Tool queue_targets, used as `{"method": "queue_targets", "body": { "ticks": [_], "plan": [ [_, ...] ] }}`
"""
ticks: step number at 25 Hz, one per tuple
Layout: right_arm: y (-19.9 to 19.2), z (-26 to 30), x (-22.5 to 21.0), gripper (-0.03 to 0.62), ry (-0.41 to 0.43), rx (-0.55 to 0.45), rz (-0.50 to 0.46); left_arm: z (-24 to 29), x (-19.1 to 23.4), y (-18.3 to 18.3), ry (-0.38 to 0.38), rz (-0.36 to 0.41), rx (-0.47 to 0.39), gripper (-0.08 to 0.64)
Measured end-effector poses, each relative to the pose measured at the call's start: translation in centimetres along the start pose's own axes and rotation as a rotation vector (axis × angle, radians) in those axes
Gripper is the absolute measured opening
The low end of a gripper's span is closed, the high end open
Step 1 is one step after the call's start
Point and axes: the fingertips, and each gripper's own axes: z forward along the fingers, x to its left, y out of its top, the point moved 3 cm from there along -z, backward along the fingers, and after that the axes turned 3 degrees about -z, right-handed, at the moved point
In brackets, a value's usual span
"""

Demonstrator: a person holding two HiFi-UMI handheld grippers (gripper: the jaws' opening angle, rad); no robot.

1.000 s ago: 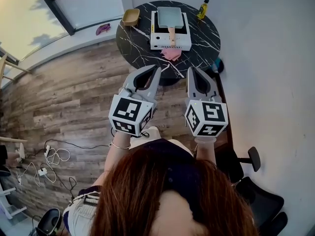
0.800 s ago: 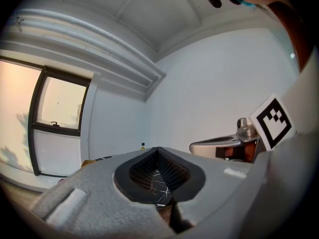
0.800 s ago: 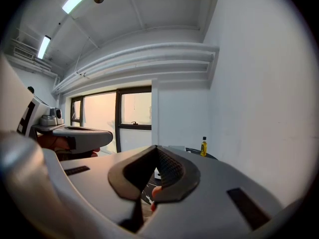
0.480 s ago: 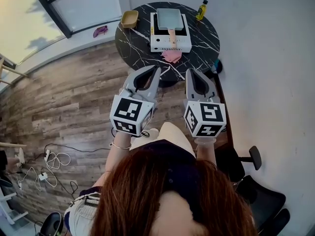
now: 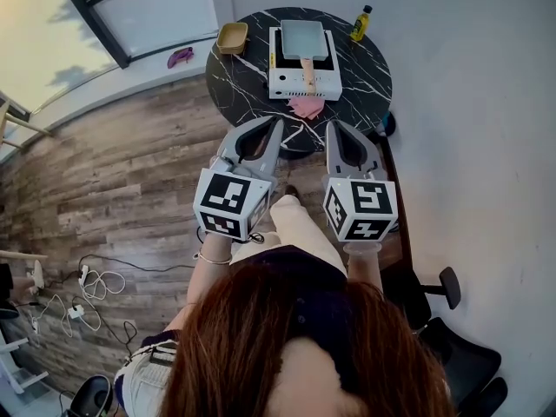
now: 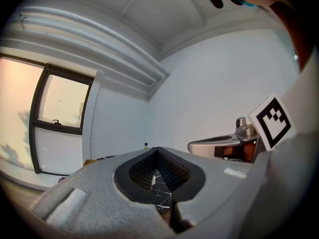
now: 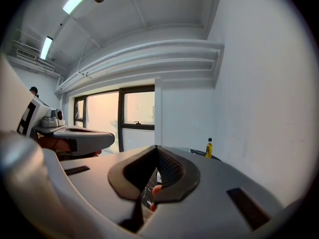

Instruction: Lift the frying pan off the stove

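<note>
A grey square frying pan (image 5: 301, 39) with a wooden handle (image 5: 307, 69) sits on a white portable stove (image 5: 302, 83) on the round black marble table (image 5: 243, 85), seen far ahead in the head view. My left gripper (image 5: 279, 122) and right gripper (image 5: 329, 124) are held side by side, level, short of the table's near edge and well apart from the pan. Both have their jaws closed tip to tip with nothing between them. In the left gripper view the left gripper (image 6: 157, 149) shows only a sliver of tabletop past its pads. The right gripper (image 7: 156, 147) points at the wall.
A pink cloth (image 5: 304, 106) lies in front of the stove. A yellow bottle (image 5: 360, 23) stands at the table's back right and a tan bowl (image 5: 231, 37) at its back left. A black chair (image 5: 452, 354) is at the lower right, and cables (image 5: 95, 276) lie on the floor at left.
Both grippers have drifted a little closer to the table, still shut. The person's leg has stepped forward into view beneath them.
</note>
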Motion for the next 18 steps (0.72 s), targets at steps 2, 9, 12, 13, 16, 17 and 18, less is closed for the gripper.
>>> {"method": "queue_targets", "body": {
  "ticks": [2,9,12,13,16,17,18],
  "plan": [
    [0.2,0.6,-0.3,0.009,0.001,-0.004,-0.002,0.6,0.2,0.1,0.001,0.0,0.0,0.012],
    [-0.1,3.0,-2.3,0.009,0.009,0.008,0.008,3.4,1.1,0.3,0.006,0.007,0.007,0.012],
    [-0.2,4.1,-3.2,0.009,0.012,0.009,0.01,4.8,1.3,0.4,0.005,0.01,0.008,0.012],
    [-0.2,4.6,-3.5,0.009,0.013,0.01,0.009,5.3,1.4,0.4,0.005,0.011,0.01,0.012],
    [-0.2,5.9,-4.4,0.009,0.018,0.013,0.004,6.8,1.8,0.3,0.007,0.012,0.02,0.012],
    [-0.2,6.3,-4.7,0.009,0.021,0.015,0.002,7.3,1.9,0.3,0.008,0.011,0.022,0.012],
    [-0.2,6.8,-4.9,0.009,0.024,0.017,0.001,7.7,2.1,0.3,0.009,0.01,0.024,0.012]
  ]
}}
